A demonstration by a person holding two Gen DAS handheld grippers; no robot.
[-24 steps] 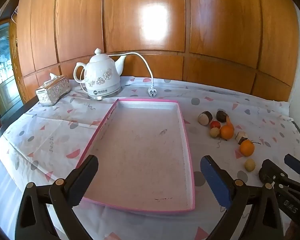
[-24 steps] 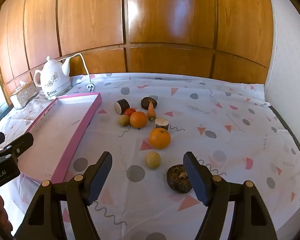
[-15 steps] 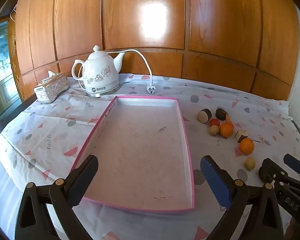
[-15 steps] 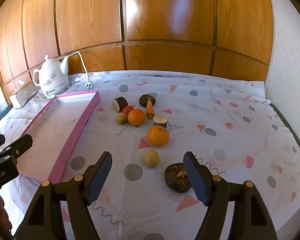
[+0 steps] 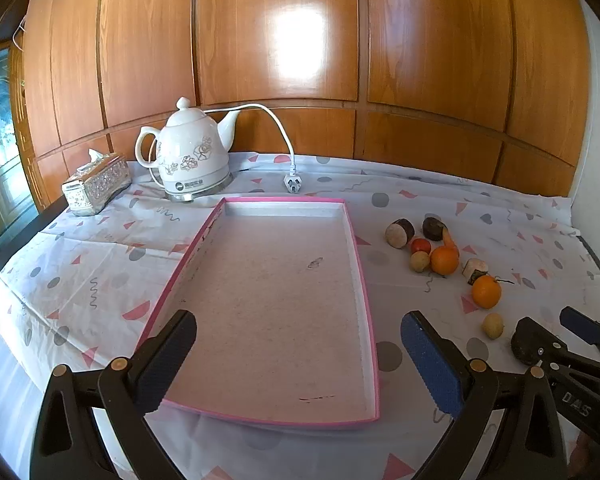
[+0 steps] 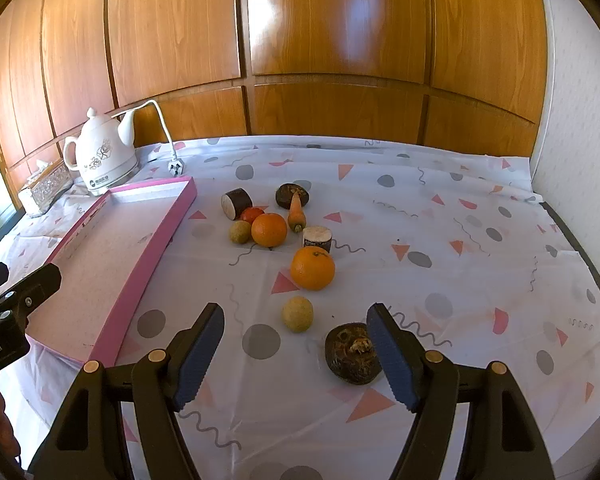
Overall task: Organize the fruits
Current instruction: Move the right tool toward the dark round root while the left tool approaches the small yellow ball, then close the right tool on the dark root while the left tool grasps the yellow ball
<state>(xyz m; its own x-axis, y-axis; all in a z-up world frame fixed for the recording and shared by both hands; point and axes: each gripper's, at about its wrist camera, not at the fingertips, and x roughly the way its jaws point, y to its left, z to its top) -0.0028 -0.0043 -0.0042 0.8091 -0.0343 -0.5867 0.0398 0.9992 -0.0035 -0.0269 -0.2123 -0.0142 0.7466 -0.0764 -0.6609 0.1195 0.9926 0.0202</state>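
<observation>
A shallow pink-edged tray (image 5: pixel 362 280) (image 6: pixel 160 236) lies empty on the patterned cloth. To its right lies a cluster: two oranges (image 6: pixel 313 268) (image 6: pixel 269 229), a small carrot (image 6: pixel 296 212), a red fruit (image 6: pixel 252 213), two yellowish round fruits (image 6: pixel 297 314) (image 6: pixel 240 232), cut root pieces (image 6: pixel 236 203) (image 6: pixel 317 239) and dark bulbs (image 6: pixel 353 354) (image 6: pixel 292 195). My left gripper (image 5: pixel 296 360) hangs open above the tray's near end. My right gripper (image 6: pixel 296 354) is open above the cloth, with the near yellowish fruit just beyond its fingertips and the near dark bulb by its right finger (image 6: pixel 392 360).
A white floral kettle (image 5: pixel 190 156) with a cord and plug (image 5: pixel 292 182) stands behind the tray, a silver tissue box (image 5: pixel 96 184) to its left. Wooden panelling runs along the back and a pale wall on the right. The table edge falls away at left.
Both views have drawn back and tilted slightly: the tray and the fruit cluster sit a little farther off than before. Both grippers have stayed open.
</observation>
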